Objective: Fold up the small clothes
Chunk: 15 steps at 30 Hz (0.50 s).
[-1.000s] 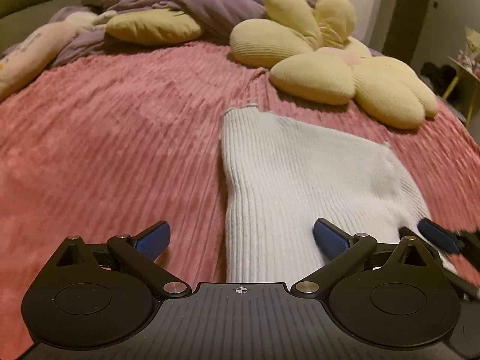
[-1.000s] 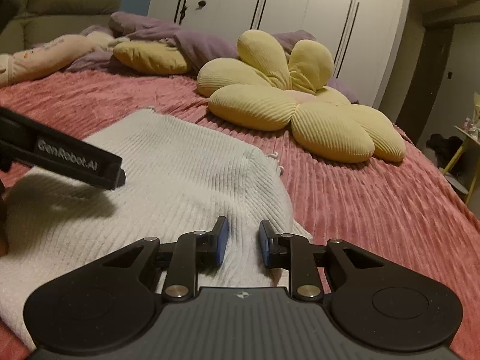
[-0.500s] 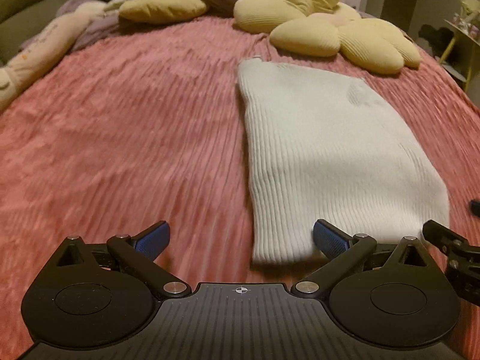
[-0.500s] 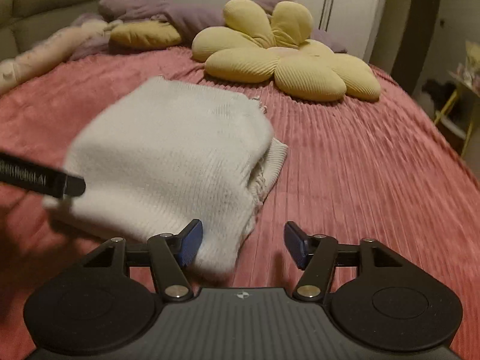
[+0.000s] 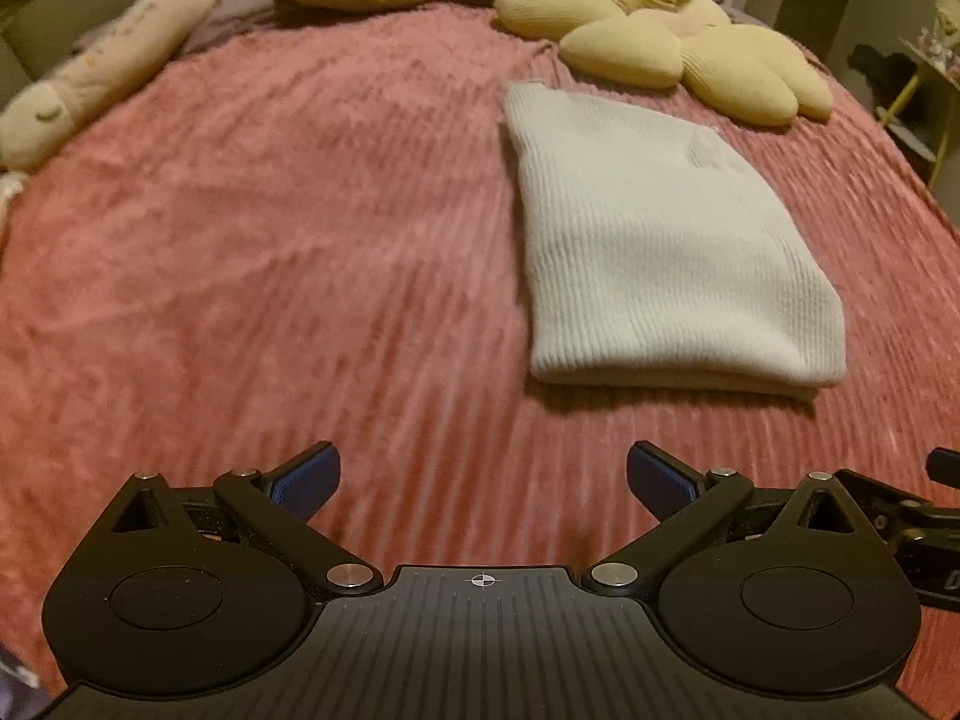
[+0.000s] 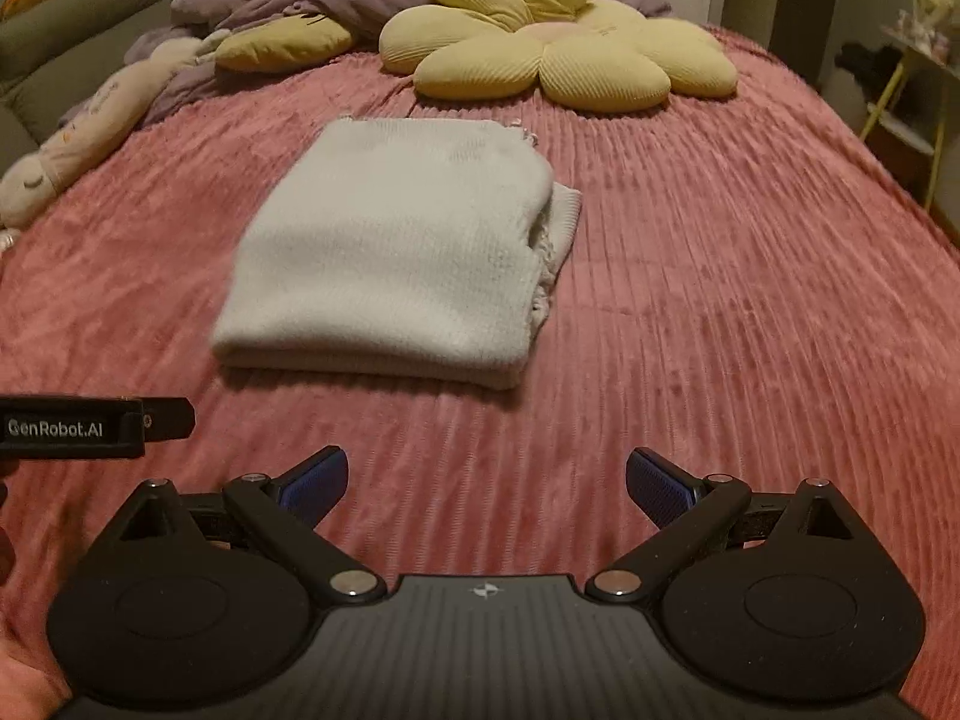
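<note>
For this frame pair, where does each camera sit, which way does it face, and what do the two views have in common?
Left wrist: on the left gripper, looking forward over the pink bedspread; folded white knit ahead to the right; own jaws wide open, right gripper's tip at the right edge.
Right wrist: on the right gripper, facing the knit almost head-on; own jaws open, left gripper's finger at left.
Shared: knit, bedspread, yellow flower cushion, long plush.

Cut off by the right edge of the left wrist view: right tongs (image 5: 942,468), only one blue tip showing. Hidden under the top fold: lower layers of the white sweater (image 6: 396,252). Blurred throughout: ribs of the pink bedspread (image 6: 720,300).
</note>
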Motion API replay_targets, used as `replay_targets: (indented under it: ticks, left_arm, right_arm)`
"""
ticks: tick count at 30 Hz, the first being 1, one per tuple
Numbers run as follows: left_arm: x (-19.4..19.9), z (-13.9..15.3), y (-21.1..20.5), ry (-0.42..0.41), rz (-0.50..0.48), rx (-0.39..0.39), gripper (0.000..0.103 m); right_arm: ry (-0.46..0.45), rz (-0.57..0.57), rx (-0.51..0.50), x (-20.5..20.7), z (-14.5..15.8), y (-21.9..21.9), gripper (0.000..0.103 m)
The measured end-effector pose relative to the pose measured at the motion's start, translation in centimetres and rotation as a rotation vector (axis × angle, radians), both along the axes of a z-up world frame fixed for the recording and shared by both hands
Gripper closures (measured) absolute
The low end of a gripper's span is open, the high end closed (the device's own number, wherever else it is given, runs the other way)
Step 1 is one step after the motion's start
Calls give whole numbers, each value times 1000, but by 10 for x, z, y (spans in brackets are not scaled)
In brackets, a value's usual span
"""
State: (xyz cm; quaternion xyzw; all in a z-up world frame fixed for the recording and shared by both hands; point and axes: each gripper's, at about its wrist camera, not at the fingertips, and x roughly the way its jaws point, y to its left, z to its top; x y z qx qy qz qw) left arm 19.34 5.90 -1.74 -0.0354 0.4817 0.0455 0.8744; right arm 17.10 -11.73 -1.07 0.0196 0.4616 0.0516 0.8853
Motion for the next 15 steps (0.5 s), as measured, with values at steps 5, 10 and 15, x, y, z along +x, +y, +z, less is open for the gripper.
replay_targets:
  ticks: [5,10,15]
  left_arm:
    - [10,6,-2,121,-47,-34,0]
    - [3,9,-7,99,-48,36,0]
    - [-1,15,-11,75,-63,68,0]
  right_arm:
    - [67,-5,-1,6,14,5,4]
    - [59,-4,-63,6,25,13,4]
    - [54,-7,-105,7,31,18,4]
